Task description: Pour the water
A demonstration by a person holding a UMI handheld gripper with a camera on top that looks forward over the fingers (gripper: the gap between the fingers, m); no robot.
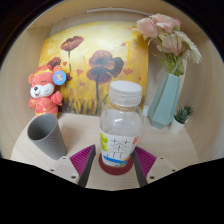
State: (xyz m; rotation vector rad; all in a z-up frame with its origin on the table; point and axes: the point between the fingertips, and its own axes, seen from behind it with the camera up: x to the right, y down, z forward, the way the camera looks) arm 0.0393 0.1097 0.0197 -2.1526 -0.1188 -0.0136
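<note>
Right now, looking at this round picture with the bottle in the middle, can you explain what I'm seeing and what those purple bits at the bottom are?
The camera rides on a hand-held two-finger gripper and looks forward along it. The purple bits are its finger pads, pressed against a clear plastic bottle with a white cap, so the bottle is held. To one side a grey tapered cup stands on the pale tabletop. Behind are a small red-and-white plush toy, a flower painting and a pale blue vase with pink flowers.

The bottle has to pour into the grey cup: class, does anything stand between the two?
Nothing visible does. The bottle stands between the gripper fingers, and the grey cup stands to its left on the same white table, with only bare surface between them.
</note>
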